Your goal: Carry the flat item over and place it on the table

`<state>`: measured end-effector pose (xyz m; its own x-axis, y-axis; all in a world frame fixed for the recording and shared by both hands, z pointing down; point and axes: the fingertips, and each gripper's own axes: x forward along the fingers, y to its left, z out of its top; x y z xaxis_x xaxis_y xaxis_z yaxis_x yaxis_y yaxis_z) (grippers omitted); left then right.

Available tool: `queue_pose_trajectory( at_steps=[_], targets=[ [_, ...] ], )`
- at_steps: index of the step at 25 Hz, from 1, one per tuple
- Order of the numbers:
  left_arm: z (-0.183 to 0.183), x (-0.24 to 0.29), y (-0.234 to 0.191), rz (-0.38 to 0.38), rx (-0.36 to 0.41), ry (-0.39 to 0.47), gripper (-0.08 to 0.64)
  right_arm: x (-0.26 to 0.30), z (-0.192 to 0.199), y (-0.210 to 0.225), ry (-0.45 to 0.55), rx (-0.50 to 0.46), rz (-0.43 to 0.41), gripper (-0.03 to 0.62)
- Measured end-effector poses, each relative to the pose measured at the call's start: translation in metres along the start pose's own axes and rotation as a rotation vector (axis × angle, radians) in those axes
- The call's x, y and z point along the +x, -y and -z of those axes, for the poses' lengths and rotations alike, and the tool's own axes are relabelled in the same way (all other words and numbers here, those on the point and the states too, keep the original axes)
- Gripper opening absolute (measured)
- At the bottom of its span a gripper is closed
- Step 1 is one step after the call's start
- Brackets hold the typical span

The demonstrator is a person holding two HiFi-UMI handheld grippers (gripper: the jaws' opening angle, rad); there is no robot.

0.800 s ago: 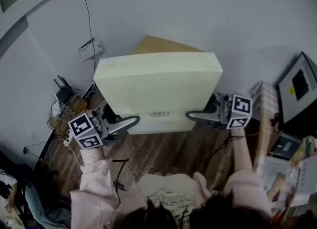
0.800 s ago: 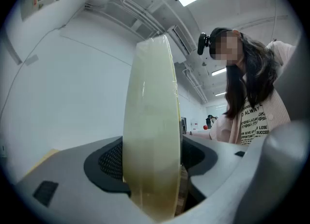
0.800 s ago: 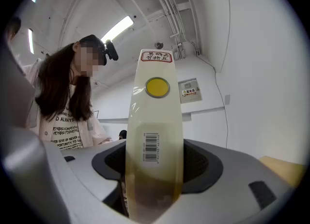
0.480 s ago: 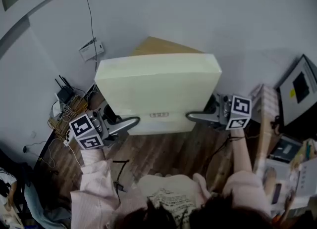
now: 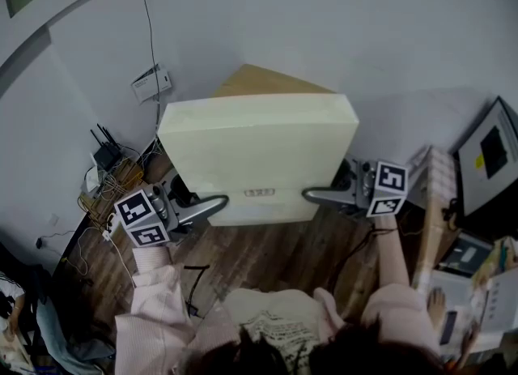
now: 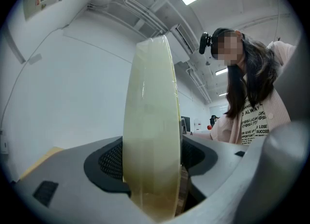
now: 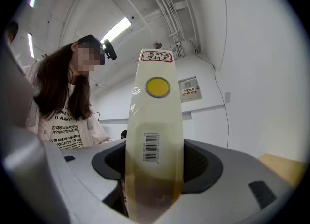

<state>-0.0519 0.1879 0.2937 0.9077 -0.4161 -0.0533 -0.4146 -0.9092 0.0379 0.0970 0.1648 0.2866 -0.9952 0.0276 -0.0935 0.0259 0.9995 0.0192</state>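
Both the left gripper (image 5: 212,203) and the right gripper (image 5: 317,194) clamp the pale flat box (image 5: 259,155) above the wooden table (image 5: 263,82).

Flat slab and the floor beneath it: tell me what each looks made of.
The flat slab is a pale cream panel, probably foam or board wrapped in glossy clear film; its edge shows a sheen and a stuck-on barcode label. The floor is dark wood or wood-look planks, matte, with visible board seams.
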Motion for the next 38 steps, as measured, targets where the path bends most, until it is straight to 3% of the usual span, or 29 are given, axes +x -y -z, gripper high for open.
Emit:
queue_pose_trajectory(
  at_steps=[18,38],
  targets=[
    [0.018,0.013,-0.042,-0.080,-0.053,-0.016,0.325,0.002,0.024,0.055,0.000,0.072,-0.053,0.296],
    [0.024,0.010,-0.183,-0.050,-0.077,-0.027,0.325,0.059,0.040,0.179,-0.007,0.093,-0.013,0.296]
  ],
)
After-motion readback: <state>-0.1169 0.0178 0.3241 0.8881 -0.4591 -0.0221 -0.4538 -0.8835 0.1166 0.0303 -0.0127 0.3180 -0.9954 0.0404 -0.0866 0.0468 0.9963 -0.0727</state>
